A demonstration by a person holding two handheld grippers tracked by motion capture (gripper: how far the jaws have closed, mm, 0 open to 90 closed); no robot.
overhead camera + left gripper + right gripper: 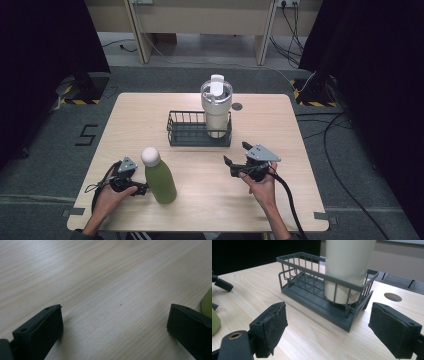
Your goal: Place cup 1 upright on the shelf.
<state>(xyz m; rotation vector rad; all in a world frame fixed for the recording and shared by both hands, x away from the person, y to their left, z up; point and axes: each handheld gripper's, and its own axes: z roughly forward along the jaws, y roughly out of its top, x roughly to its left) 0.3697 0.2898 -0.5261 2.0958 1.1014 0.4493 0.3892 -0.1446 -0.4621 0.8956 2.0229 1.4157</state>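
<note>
I note my left gripper (pixel 141 189), jaws spread, beside the upright green white-capped bottle (pixel 159 176) at lower left: a sideways nudge risks toppling it.

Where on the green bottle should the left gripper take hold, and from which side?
Probably the straight middle of the green bottle, approached level from its left, where the open left gripper already sits beside it. The bottle stands upright on the table; its rounded white cap and narrowing shoulder would likely slip.
</note>
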